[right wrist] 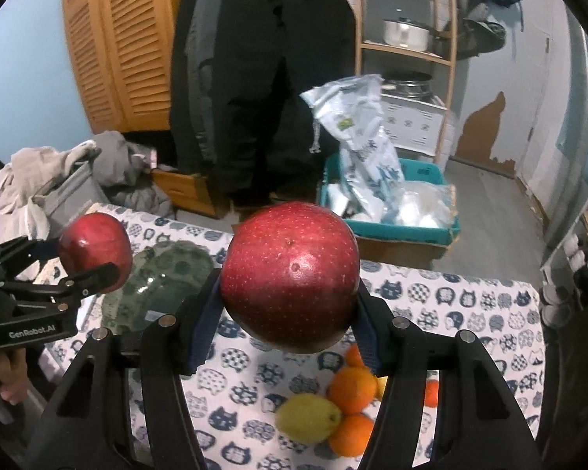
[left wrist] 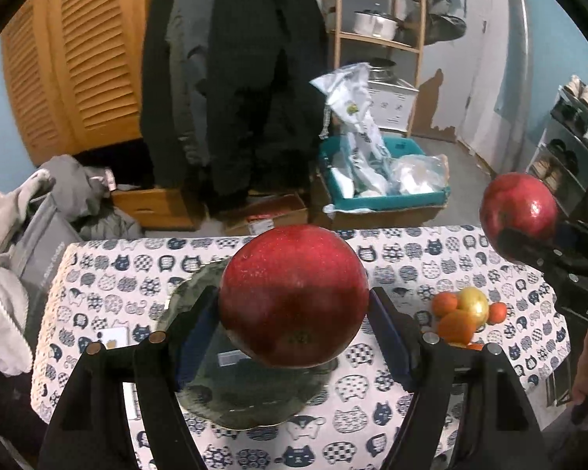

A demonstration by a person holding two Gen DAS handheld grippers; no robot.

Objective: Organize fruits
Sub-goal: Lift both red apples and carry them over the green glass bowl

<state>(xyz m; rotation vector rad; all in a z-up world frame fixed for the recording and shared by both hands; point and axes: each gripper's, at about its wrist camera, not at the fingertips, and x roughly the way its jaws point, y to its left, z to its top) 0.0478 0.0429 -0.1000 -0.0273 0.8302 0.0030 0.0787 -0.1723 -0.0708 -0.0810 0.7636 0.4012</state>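
Note:
My left gripper (left wrist: 294, 313) is shut on a big red apple (left wrist: 293, 293), held above a green glass plate (left wrist: 251, 391) on the cat-print tablecloth. The same gripper (right wrist: 94, 252) and its apple (right wrist: 95, 251) show at the left of the right wrist view, over the plate (right wrist: 164, 282). My right gripper (right wrist: 288, 293) is shut on a second red apple (right wrist: 290, 276), raised above the cloth. That gripper (left wrist: 523, 221) and its apple (left wrist: 518, 205) appear at the right of the left wrist view. A pile of oranges (right wrist: 352, 389) with a yellow fruit (right wrist: 307, 417) lies on the cloth below it.
The table (left wrist: 392, 387) is small, with its far edge close behind the plate. Beyond it stand a teal bin (left wrist: 384, 180) with plastic bags, cardboard boxes, hanging dark coats (left wrist: 235, 78) and a wooden shelf. Grey clothes (left wrist: 27, 243) are piled at the left. A person's hand (right wrist: 0, 380) holds the left gripper.

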